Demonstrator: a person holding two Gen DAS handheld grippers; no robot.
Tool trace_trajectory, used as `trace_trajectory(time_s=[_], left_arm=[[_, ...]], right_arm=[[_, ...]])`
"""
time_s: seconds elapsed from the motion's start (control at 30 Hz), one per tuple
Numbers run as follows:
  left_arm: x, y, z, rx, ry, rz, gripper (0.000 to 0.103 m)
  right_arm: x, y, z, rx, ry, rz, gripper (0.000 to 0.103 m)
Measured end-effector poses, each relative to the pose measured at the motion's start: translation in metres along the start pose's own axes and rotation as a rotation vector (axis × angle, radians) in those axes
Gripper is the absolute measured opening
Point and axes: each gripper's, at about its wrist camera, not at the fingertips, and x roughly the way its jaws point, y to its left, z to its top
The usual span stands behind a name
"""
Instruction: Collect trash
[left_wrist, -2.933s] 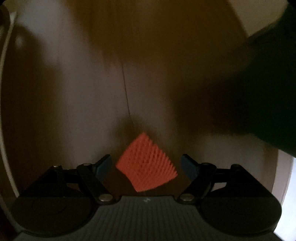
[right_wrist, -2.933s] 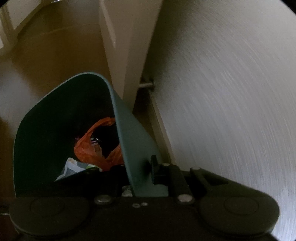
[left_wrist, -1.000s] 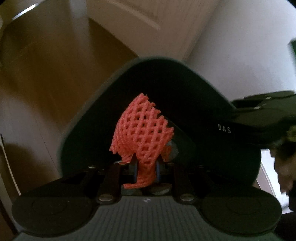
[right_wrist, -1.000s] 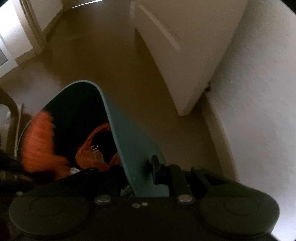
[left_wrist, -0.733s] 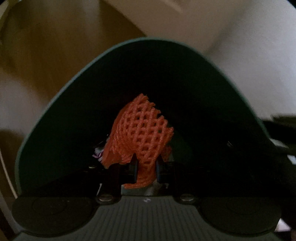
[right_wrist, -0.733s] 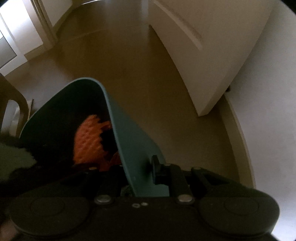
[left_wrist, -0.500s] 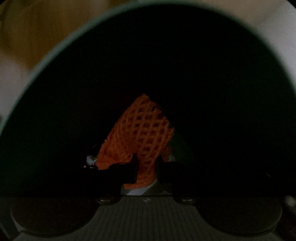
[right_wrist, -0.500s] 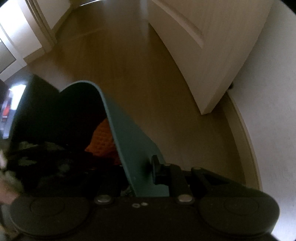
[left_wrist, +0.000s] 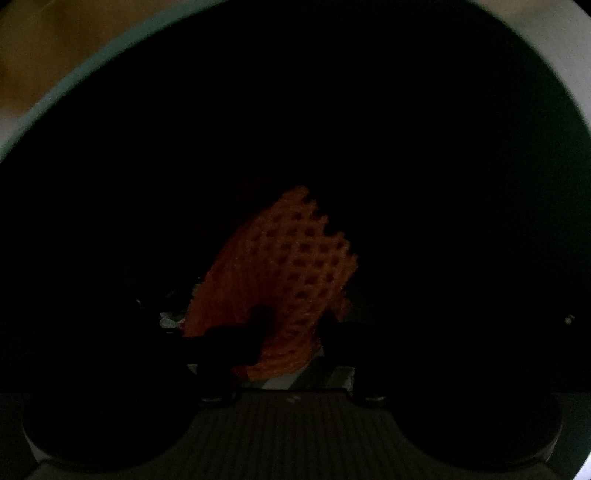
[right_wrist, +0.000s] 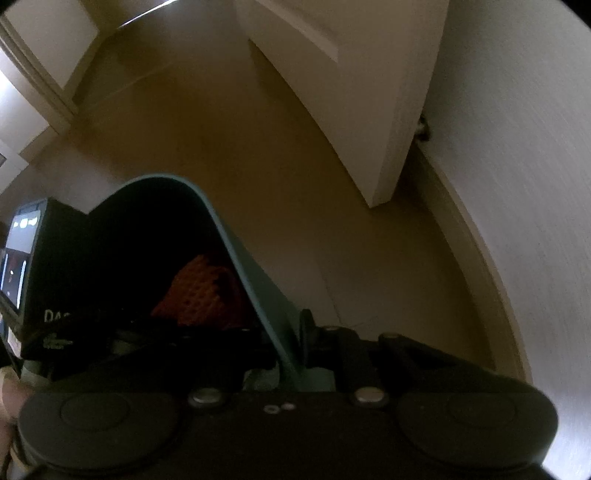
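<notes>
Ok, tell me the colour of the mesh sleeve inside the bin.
Orange foam mesh sleeve; clearest in the left wrist view.

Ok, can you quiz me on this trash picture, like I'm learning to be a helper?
1. True or false: the orange foam net is down inside the green bin.
2. What are the right tongs clamped on? A) the bin's wall B) the door C) a bottle
3. Fill the gap: past the bin, across the brown floor, a white ____ stands open near the wall.

Key: 1 true; 2 A; 3 door.
</notes>
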Motion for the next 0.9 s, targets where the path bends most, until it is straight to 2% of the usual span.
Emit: trace_trajectory(time_s=[0.03, 0.07, 0.13, 0.27, 0.4, 0.5, 0.57, 0.67, 0.8, 0.9], left_arm=[[-0.002, -0.002, 0.001, 0.005, -0.005, 0.000, 0.045], [-0.004, -0.004, 0.000, 0.009, -0.014, 0.005, 0.062], [-0.011, -0.007, -0.001, 0.011, -0.041, 0.008, 0.072], [-0.018, -0.009, 0.000, 0.012, -0.039, 0.006, 0.072], [-0.030, -0.016, -0.007, 0.037, -0.060, 0.004, 0.072], [-0.046, -0.017, -0.016, 0.054, -0.088, -0.001, 0.073], [-0.042, -0.014, -0.022, 0.064, -0.100, -0.002, 0.072], [-0.045, -0.015, -0.028, 0.096, -0.133, 0.022, 0.072], [-0.079, -0.028, -0.042, 0.111, -0.188, 0.029, 0.073], [-0.077, -0.021, -0.058, 0.119, -0.230, 0.040, 0.072]], right_arm=[[0.001, 0.000, 0.000, 0.002, -0.002, -0.008, 0.011], [0.000, 0.000, -0.001, 0.002, -0.006, -0.012, 0.012], [-0.001, -0.002, -0.002, 0.004, -0.009, -0.011, 0.013], [-0.008, -0.010, -0.003, 0.041, -0.014, 0.031, 0.015], [-0.019, -0.008, -0.004, 0.008, -0.026, 0.033, 0.018], [-0.026, -0.007, -0.005, 0.004, -0.037, 0.032, 0.024], [-0.032, -0.007, -0.007, 0.011, -0.046, 0.034, 0.025], [-0.041, -0.009, -0.011, 0.016, -0.057, 0.032, 0.028], [-0.063, -0.009, -0.021, 0.016, -0.090, 0.039, 0.030], [-0.083, -0.008, -0.033, 0.011, -0.120, 0.057, 0.030]])
